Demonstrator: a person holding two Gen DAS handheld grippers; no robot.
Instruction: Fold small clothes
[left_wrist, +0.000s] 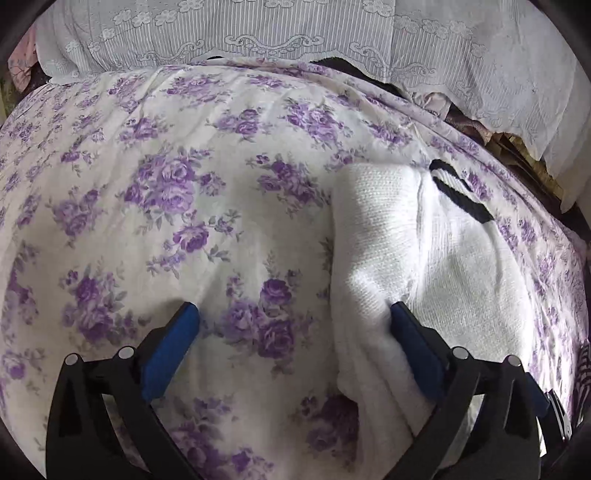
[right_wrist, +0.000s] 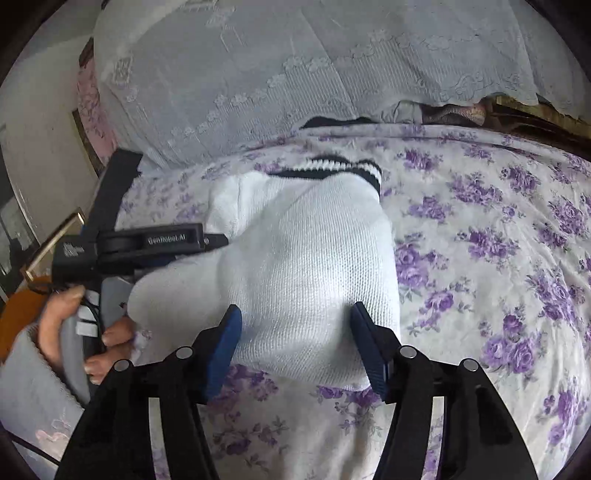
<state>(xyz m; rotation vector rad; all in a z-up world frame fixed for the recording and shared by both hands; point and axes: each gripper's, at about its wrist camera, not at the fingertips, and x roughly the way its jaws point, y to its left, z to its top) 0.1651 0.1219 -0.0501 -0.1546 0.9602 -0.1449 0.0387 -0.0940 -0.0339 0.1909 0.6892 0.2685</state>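
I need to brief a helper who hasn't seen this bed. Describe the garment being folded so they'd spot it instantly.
Start at the bedspread printed with purple roses, below the pale lace-trimmed pillows. On it lies a white knitted sweater, partly folded into a thick bundle. It is the only plain white knit on the flowered cloth, and black stripes edge its far end.

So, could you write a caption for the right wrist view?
Right claw open over a folded white knitted garment with black-striped collar on a purple-flowered bedsheet.

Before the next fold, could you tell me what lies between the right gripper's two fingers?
In the right wrist view, the folded white knit garment lies between the open right gripper fingers, on the floral bedspread.
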